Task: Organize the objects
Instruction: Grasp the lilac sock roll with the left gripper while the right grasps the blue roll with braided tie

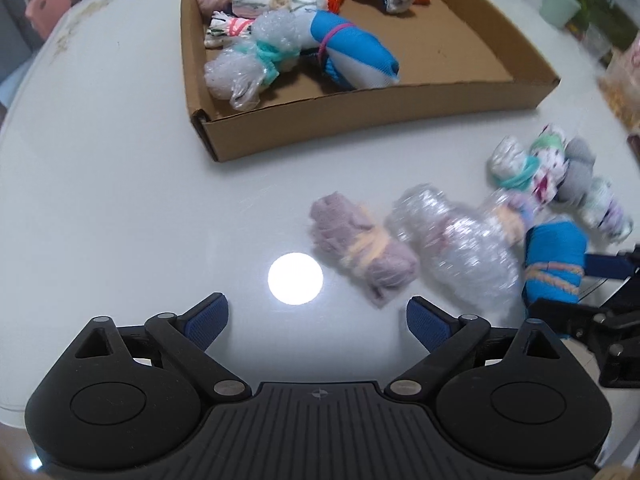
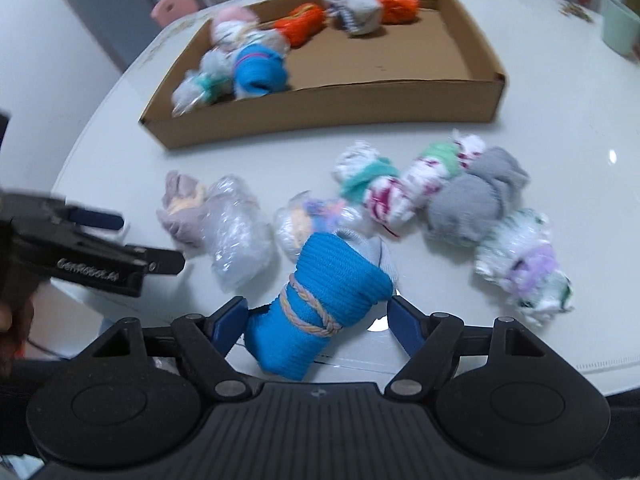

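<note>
White table. My right gripper pointed steeply down over a blue sock roll tied with a braided band; the roll lay between my jaws, the left pad touching or nearly so, the right pad just clear. Not a firm grip as far as I could tell. My left gripper stood wide open over bare tabletop, holding nothing. A mauve roll and a bubble-wrapped bundle lay just beyond it. The cardboard tray sat farther back, several bundles already inside, among them another blue roll. More bundles were clustered on the table right of my blue roll, a grey one among them.
</note>
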The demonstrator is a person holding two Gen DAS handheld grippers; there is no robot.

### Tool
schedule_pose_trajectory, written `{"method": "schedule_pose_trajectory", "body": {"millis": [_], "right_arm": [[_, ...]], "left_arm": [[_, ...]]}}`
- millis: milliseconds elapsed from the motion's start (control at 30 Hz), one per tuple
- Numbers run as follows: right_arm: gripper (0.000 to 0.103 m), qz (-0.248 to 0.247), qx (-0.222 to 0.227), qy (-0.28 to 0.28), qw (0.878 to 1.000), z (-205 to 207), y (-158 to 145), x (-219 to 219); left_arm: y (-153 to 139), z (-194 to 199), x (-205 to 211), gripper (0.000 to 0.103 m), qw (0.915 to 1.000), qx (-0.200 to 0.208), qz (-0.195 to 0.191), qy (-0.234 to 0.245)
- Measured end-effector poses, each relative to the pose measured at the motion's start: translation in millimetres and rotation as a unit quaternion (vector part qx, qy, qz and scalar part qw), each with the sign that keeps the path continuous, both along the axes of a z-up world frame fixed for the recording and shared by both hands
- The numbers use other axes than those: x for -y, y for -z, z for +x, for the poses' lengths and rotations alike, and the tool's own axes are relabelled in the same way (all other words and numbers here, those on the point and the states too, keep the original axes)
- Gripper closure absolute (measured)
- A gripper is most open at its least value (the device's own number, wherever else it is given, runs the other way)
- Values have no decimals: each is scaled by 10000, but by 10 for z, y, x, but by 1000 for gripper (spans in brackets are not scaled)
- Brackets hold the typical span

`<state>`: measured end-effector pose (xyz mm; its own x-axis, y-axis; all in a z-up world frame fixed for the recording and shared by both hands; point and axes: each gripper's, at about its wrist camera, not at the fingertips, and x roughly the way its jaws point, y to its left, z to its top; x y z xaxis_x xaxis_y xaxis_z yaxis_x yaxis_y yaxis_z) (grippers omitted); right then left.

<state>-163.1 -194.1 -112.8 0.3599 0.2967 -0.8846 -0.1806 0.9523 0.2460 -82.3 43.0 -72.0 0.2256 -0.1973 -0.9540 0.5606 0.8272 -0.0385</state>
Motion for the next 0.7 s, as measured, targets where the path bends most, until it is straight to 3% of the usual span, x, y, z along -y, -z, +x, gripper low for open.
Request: {"method": "schedule_pose_trajectory", "body": {"millis": [233, 433, 700], "right_arm": [[30, 100, -2, 68, 9999, 7, 9, -20], [33, 23, -17, 8, 10000, 33, 48, -72], [42, -47, 65, 82, 9999, 49, 33, -43]], "left_arm": [[-8, 107, 169, 5, 9988, 115, -201, -430], [114, 159, 219, 1, 9975, 436, 1, -559], [117, 158, 158, 2, 9967, 472, 162, -639]]}}
